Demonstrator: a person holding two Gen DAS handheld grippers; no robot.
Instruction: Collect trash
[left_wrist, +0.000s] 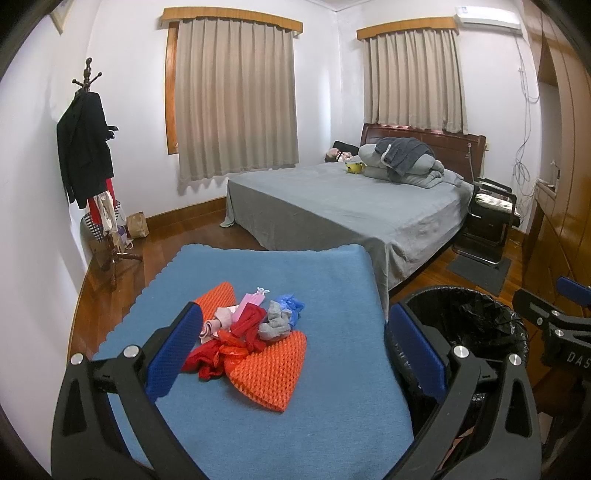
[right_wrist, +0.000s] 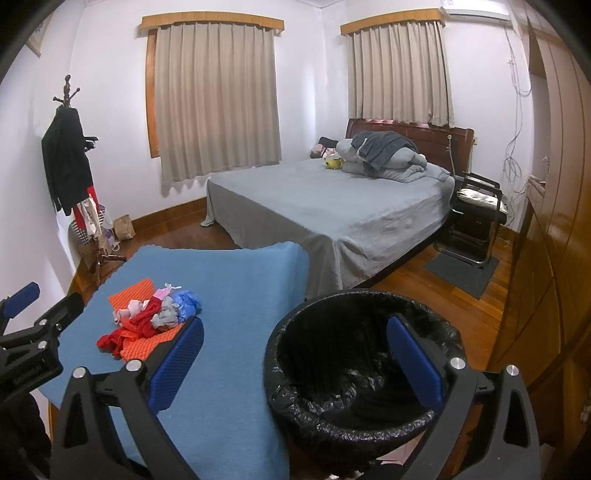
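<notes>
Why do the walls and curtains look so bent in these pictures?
Fisheye lenses: in the left wrist view the curtains bow and dark corners ring the frame; in the right wrist view the wardrobe curves and shows glare, while the bin interior stays dark.

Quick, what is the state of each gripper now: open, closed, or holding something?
Left gripper: open, holding nothing, above the trash pile.
Right gripper: open, holding nothing, near the bin.

Pale-walled bedroom: grey-sheeted bed (left_wrist: 332, 206), two beige-curtained windows (left_wrist: 236, 99), wooden floor (left_wrist: 162, 243), corner coat stand (left_wrist: 88, 155).
</notes>
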